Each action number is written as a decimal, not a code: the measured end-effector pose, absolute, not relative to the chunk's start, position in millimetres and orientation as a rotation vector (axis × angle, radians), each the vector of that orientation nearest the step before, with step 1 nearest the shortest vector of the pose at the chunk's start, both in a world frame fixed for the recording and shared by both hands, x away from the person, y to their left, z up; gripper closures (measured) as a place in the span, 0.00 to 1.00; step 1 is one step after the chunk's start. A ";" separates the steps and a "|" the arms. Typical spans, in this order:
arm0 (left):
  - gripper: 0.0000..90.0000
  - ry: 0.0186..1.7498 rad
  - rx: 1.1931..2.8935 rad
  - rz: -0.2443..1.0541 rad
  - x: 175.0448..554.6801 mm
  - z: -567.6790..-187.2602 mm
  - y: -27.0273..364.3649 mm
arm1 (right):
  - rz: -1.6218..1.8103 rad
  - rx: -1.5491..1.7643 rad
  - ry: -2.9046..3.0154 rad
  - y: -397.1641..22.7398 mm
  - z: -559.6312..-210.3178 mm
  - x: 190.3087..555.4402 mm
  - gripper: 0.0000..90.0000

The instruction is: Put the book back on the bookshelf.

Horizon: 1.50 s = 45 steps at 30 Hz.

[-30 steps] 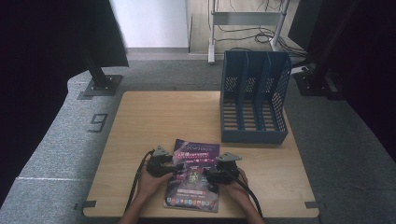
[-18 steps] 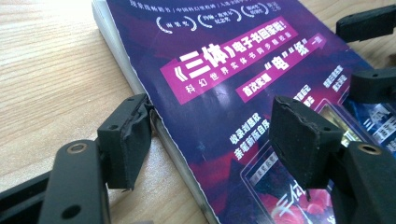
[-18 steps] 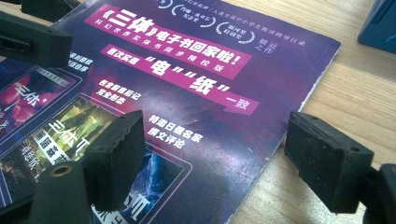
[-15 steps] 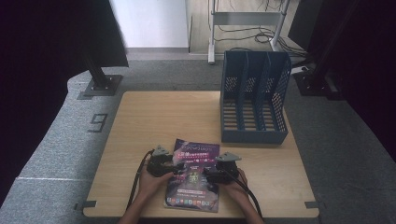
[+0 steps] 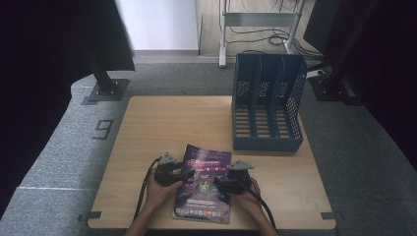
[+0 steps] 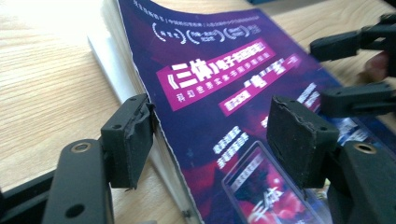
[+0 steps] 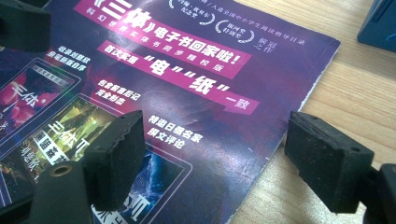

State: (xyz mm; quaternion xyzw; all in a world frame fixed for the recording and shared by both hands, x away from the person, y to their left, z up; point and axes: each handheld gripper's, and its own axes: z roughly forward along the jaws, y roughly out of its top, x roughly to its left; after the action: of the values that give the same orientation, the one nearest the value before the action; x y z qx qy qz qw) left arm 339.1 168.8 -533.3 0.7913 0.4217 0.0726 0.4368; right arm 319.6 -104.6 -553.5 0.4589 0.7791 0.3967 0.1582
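Straddling opposite side edges of the magazine (image 5: 204, 184), flat on the bench (image 5: 162, 123) between the left hand-held gripper (image 5: 173, 173) and right hand-held gripper (image 5: 227, 183). Jaws of both standing wide, pads clear of the cover: left pair astride the spine edge (image 6: 159, 140), right pair astride the free edge (image 7: 285, 140). Step judged in hand: lining up a two-sided grasp, lift not yet begun. Next move calling for each pair to close on its edge, then an even raise, probably toward the file rack (image 5: 268, 110) beyond the right hand-held gripper.
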 end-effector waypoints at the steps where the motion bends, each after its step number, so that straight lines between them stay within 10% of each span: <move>1: 0.36 1.045 1.958 0.172 338.9 -532.2 169.2 | 1.134 1.313 2.228 -104.6 -553.5 319.6 0.23; 45: 0.28 1.172 2.001 0.231 348.6 -545.0 158.5 | 1.134 1.316 2.227 -104.7 -553.5 318.9 0.23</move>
State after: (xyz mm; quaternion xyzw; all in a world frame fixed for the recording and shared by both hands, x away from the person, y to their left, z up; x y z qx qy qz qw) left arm 348.6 158.5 -545.0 0.7889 0.4622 0.0911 0.3947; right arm 318.9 -104.7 -553.5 0.4600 0.7786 0.3964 0.1582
